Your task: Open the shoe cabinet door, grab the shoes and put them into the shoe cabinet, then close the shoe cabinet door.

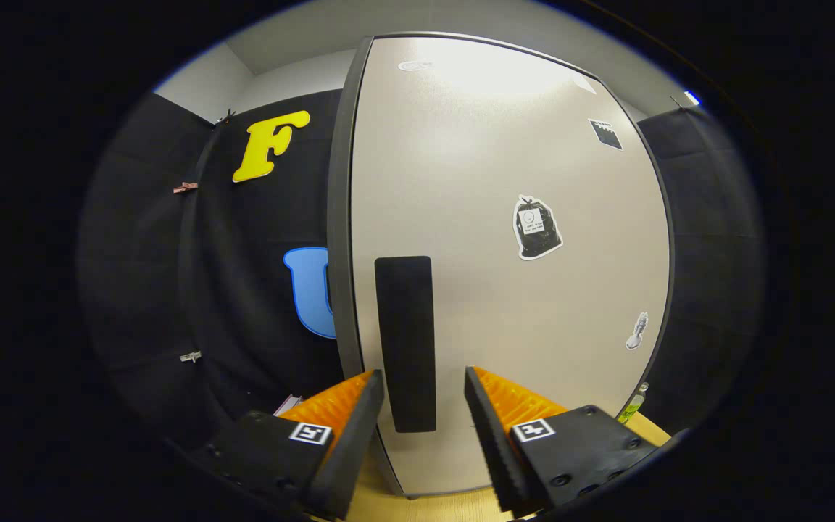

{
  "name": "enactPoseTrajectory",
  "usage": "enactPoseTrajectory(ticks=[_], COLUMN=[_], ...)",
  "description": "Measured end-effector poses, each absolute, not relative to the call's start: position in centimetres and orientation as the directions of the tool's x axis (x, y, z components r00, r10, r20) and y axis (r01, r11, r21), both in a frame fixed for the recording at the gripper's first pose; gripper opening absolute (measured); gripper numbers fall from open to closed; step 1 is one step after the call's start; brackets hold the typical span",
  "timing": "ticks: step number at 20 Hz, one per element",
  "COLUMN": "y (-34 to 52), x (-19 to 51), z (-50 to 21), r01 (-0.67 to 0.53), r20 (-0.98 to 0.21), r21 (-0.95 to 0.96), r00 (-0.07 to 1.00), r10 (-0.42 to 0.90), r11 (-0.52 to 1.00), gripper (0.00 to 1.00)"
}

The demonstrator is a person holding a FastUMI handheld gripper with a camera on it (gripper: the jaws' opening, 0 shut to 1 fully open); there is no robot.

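The shoe cabinet door (504, 290) is a pale grey panel with a dark frame, standing shut straight ahead of me. A tall black handle (406, 341) is fixed near its left edge. My gripper (423, 384) is open, its two fingers on either side of the handle's lower part. The fingers are apart from the handle and press on nothing. No shoes can be seen from here.
Several stickers (537, 227) are on the door. Black cloth hangs to the left and right of the cabinet. A wooden surface (432, 504) lies under the fingers. A small green bottle (633, 407) stands by the door's lower right corner.
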State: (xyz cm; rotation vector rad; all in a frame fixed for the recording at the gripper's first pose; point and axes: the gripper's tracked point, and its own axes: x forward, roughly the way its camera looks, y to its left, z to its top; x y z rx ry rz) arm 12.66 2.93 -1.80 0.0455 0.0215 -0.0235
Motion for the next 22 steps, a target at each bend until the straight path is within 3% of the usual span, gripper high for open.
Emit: enactPoseTrajectory(ticks=[2,5,8,15,16,22], y=[3.0,3.5,3.6,3.4,3.5,3.4], x=[12.9,13.1,13.4,13.7,13.7,13.2], z=[-1.7,-1.7,-1.4,-1.9,-1.9,-1.9], r01=[0.032,0.029,0.051,0.075,0.071,0.042], r20=[-0.013,-0.021,0.013,-0.006,-0.005,-0.013], r21=[0.042,0.031,0.008,-0.002,-0.002,0.006], r00=[0.999,0.999,0.999,0.997,0.997,0.999], r10=[-0.031,-0.028,-0.051,-0.075,-0.072,-0.042], r11=[0.999,0.999,0.999,0.997,0.997,0.999], gripper=[0.60,0.60,0.45,0.36,0.28,0.29])
